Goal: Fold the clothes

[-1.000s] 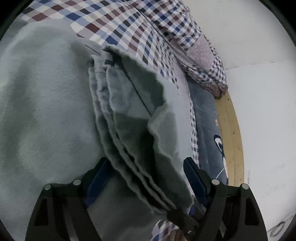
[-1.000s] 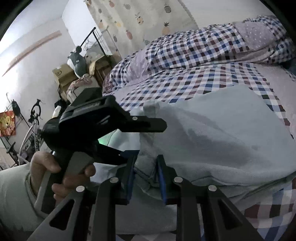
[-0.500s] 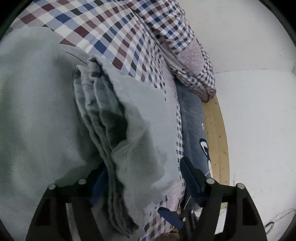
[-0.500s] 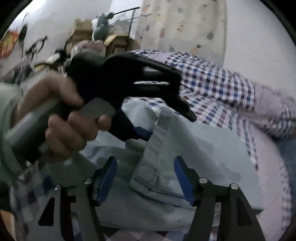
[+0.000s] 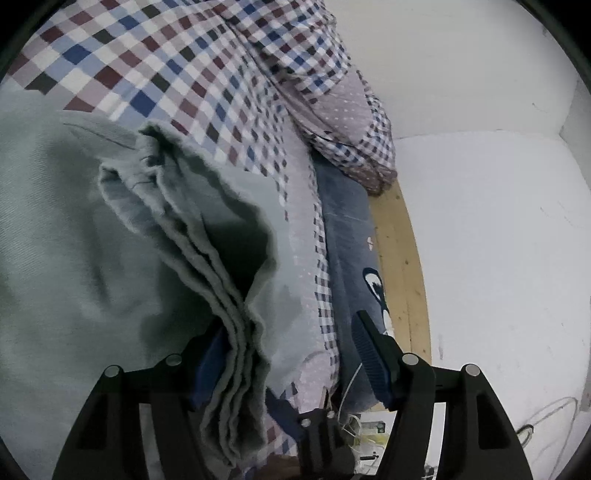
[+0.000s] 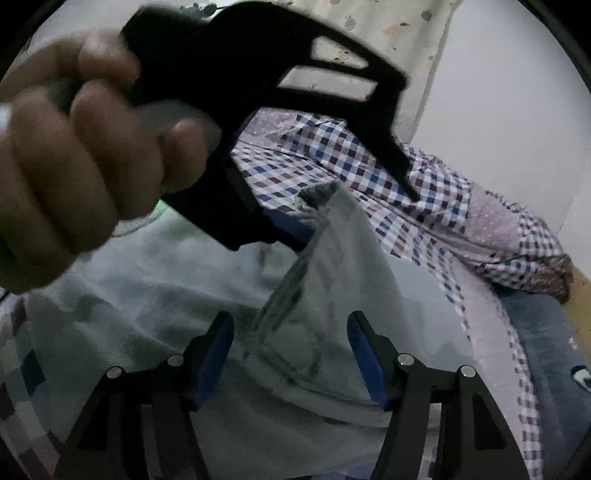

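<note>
**A:** What's the biggest thing I should look at?

**B:** The bed [image 5: 192, 70]. Its checked sheet fills the top of my left view, and I'll place everything else from it. A wall [image 5: 480, 229] runs along the bed's far side, with a strip of wooden frame [image 5: 397, 240] between them. A checked pillow [image 5: 332, 107] lies at the bed's head end, against that wall, and a blue blanket [image 5: 347, 229] sits on the bed's edge next to the frame.

**A:** And the clothes?

**B:** One pale grey-green garment [image 5: 55, 240], spread on the bed over the sheet. I see it from both wrists. Part of it is gathered into a stack of layered edges [image 5: 207, 236] that stands up off the bed.

**A:** What are your grippers doing?

**B:** My left gripper [image 5: 288, 354] has its fingers [image 5: 364, 345] spread wide. The layered fold runs down between them, lying against the left pad, but nothing is clamped. From the right wrist I see the same gripper from outside, held in a hand [image 6: 77, 147] above the bed, blurred.

**A:** And the right one?

**B:** My right gripper [image 6: 290, 350] is released too, fingers [image 6: 214, 350] well apart. A raised ridge of the garment [image 6: 325, 280] sits between them, touching neither pad as far as I can tell.

**A:** Anything smaller?

**B:** A curtain [image 6: 388, 22] with a fruit print hangs beyond the bed's head. Some thin white cable [image 5: 354, 424] shows below the bed's edge, too small to make out.
</note>
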### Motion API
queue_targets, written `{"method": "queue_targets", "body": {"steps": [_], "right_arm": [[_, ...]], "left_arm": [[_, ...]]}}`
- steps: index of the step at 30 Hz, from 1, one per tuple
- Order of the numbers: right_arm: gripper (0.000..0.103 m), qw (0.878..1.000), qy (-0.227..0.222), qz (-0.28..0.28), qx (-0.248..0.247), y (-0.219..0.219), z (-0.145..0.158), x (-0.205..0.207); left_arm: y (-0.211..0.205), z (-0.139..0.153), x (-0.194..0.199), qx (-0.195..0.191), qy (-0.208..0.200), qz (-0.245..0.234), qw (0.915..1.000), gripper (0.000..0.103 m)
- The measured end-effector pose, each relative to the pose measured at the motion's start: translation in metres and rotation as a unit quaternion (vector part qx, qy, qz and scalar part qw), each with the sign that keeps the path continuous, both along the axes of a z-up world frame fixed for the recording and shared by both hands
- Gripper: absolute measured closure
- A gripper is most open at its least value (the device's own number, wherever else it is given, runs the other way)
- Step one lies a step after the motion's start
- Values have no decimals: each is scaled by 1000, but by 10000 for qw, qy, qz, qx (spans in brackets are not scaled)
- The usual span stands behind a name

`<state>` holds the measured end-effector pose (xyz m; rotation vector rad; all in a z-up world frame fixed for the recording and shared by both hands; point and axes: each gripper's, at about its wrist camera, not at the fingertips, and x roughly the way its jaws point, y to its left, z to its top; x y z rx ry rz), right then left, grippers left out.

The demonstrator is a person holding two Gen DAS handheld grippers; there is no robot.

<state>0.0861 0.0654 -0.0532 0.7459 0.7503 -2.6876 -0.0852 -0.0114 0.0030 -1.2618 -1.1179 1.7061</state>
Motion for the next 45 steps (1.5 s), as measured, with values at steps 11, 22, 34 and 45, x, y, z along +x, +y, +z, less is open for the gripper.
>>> {"method": "queue_targets", "body": {"steps": [11, 22, 34, 45], "right_arm": [[47, 9989, -12, -441, 144, -1, -5, -13], [83, 9978, 54, -262, -609, 25, 40, -6], [83, 9970, -491, -128, -591, 22, 6, -17], [84, 9975, -434, -58, -548, -14, 10, -16]], "left_arm": [[4, -6, -2, 94, -44, -6, 9999, 34], [-8, -28, -12, -465, 25, 358, 9983, 33], [2, -34, -34, -1444, 363, 528, 9875, 90], [-4, -3, -28, -2312, 1192, 577, 9638, 92]]}}
